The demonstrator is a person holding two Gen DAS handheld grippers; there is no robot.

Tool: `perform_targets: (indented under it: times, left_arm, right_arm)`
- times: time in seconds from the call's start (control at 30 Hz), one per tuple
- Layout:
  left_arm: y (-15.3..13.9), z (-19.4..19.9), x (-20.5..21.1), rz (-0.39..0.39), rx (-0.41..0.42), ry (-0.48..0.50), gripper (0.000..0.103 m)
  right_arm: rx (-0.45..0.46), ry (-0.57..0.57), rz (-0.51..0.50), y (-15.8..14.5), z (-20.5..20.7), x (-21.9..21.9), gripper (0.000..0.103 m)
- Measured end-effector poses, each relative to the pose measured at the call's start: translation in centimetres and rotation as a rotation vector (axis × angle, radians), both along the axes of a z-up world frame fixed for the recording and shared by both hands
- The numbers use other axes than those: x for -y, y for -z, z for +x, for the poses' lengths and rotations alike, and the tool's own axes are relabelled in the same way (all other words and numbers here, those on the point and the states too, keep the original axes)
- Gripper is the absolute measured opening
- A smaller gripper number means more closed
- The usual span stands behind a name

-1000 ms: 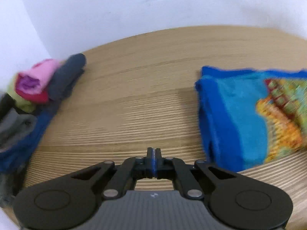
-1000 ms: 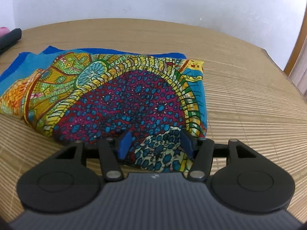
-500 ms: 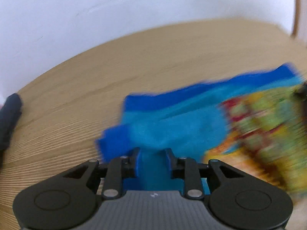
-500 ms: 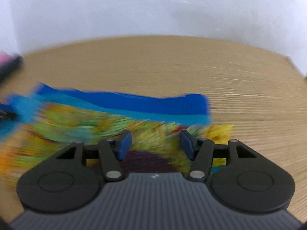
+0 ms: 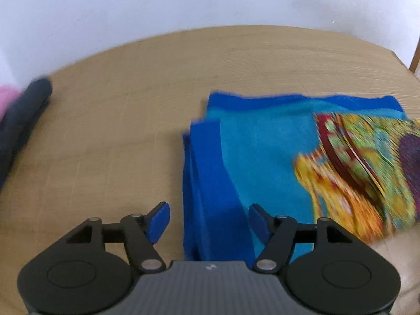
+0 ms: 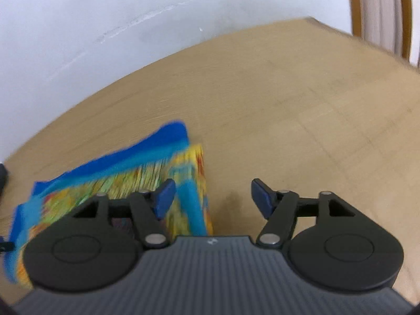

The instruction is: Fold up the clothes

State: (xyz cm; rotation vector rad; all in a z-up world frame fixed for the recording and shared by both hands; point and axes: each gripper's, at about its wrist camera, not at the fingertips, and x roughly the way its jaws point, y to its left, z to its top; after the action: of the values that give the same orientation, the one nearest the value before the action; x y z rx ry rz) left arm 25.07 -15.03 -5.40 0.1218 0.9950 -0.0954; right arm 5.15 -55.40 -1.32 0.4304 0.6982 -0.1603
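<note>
Folded cloth (image 5: 265,162) lies flat, long axis left-right; left tool (image 5: 208,220) spread

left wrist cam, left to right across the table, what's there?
Pink cloth at the edge → dark rolled garment → bare table → folded blue patterned cloth, its left edge between the open left gripper fingers.

Both wrist views sit low over the bench (image 5: 110,136), facing the wall (image 5: 183,2). Shared: the cloth (image 5: 262,157), its right corner (image 6: 194,157) in the right view.
</note>
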Motion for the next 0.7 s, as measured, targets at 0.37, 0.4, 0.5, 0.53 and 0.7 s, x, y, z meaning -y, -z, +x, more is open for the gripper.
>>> perform_targets:
  times: [0.37, 0.4, 0.5, 0.53, 0.7]
  left_arm:
    - [0.5, -4.7, -0.3, -0.105, 0.062, 0.004, 0.070]
    - [0.5, -4.7, -0.3, -0.106, 0.073, 0.005, 0.068]
    - [0.4, -4.8, -0.4, -0.135, 0.106, 0.016, 0.068]
    - [0.5, -4.6, -0.6, -0.156, 0.114, 0.024, 0.068]
    - [1.6, -3.8, -0.4, -0.199, 0.097, 0.032, 0.063]
  right_arm:
    - [-0.052, -0.043, 0.006, 2.4, -6.0, -4.8, 0.072]
    - [-0.050, -0.055, -0.006, 2.3, -6.0, -5.3, 0.072]
    - [-0.046, -0.072, -0.034, 2.1, -5.7, -5.9, 0.072]
    - [-0.044, -0.077, -0.043, 2.1, -5.6, -6.0, 0.073]
    - [-0.057, -0.086, -0.090, 2.8, -3.8, -6.9, 0.074]
